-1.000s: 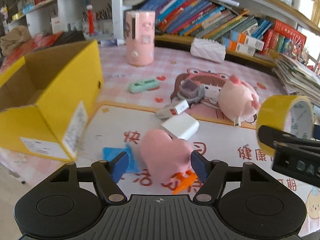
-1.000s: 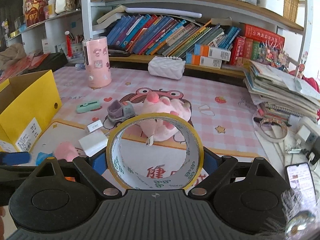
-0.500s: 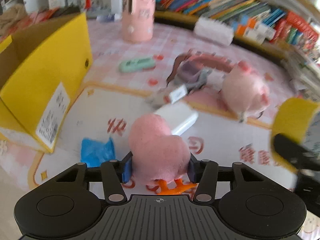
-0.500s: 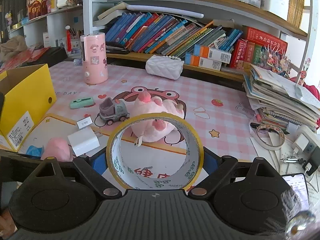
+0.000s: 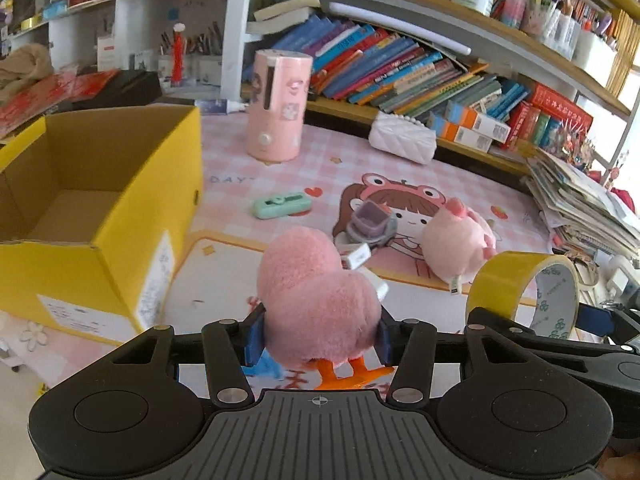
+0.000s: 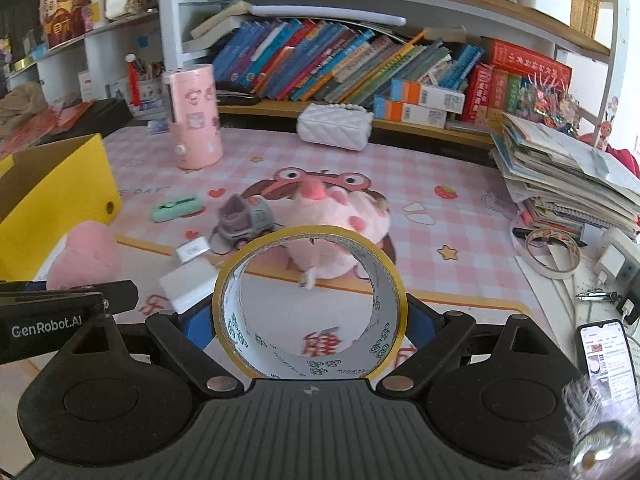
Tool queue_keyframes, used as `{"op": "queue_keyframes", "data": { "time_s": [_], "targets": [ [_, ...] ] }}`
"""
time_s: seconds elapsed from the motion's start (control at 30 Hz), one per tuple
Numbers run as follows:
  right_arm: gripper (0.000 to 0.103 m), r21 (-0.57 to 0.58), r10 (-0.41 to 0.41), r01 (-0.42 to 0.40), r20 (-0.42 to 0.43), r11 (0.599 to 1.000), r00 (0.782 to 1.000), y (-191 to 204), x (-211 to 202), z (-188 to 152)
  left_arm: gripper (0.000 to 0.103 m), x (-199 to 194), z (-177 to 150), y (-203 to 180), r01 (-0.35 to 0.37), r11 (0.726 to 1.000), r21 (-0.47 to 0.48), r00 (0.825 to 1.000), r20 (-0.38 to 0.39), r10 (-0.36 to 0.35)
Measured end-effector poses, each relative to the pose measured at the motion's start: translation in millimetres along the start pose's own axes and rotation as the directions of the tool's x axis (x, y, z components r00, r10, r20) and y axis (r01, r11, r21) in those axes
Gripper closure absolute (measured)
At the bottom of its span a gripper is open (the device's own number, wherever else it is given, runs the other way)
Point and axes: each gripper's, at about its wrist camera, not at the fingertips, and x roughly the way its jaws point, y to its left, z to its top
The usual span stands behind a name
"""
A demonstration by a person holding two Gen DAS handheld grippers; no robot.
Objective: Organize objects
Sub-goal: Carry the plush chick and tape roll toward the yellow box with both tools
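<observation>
The left gripper (image 5: 319,336) has its jaws pinching a pink plush toy (image 5: 316,300), which is lifted above the bench (image 5: 224,272) in the lower centre of the left view; orange feet stick out under it. Only this view shows the inside of the yellow box (image 5: 100,216) at the left of the frame: it is open at the top, with a bare brown floor. The right view shows only one corner of this box (image 6: 52,196) at its left edge.

The right gripper (image 6: 310,312) has its jaws pressed on a yellow tape roll (image 6: 310,308), which stands on edge, the hole facing the camera. In the left view the same roll (image 5: 524,292) appears at the lower right. Only the right view shows a phone (image 6: 608,356) at the lower right and a thin white ring (image 6: 554,254) beside a stack of papers (image 6: 568,184).

In the middle of the bench lie a green case (image 5: 282,205), a grey toy truck (image 5: 370,226) and a pink plush pig (image 5: 456,242), with open mat between them and the box. A white block (image 6: 188,280) lies just left of the roll. A pink can (image 5: 278,106) stands near the bookshelf (image 5: 400,68).

The plush toy hides part of the white block in the left view. A blue thing under the left jaws is cut off and hard to make out.
</observation>
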Motion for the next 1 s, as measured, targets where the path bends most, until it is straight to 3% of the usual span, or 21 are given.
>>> {"op": "queue_keyframes", "data": {
  "time_s": [0.23, 0.67, 1.0],
  "targets": [
    [0.012, 0.002, -0.016, 0.015, 0.020, 1.000, 1.000, 36, -21, -2, 0.053, -24, -2, 37, 0.017, 1.000, 0.001, 0.999, 0.035, -0.017],
    [0.012, -0.036, 0.007, -0.005, 0.043, 0.999, 0.999, 146, -63, -22, 0.053, -80, -21, 138, 0.000, 0.999, -0.040, 0.998, 0.065, 0.002],
    [0.012, -0.043, 0.037, -0.038, -0.008, 0.998, 0.999, 226, -89, -55, 0.053, -117, -49, 211, -0.028, 0.997, -0.069, 0.999, 0.030, 0.030]
  ]
}}
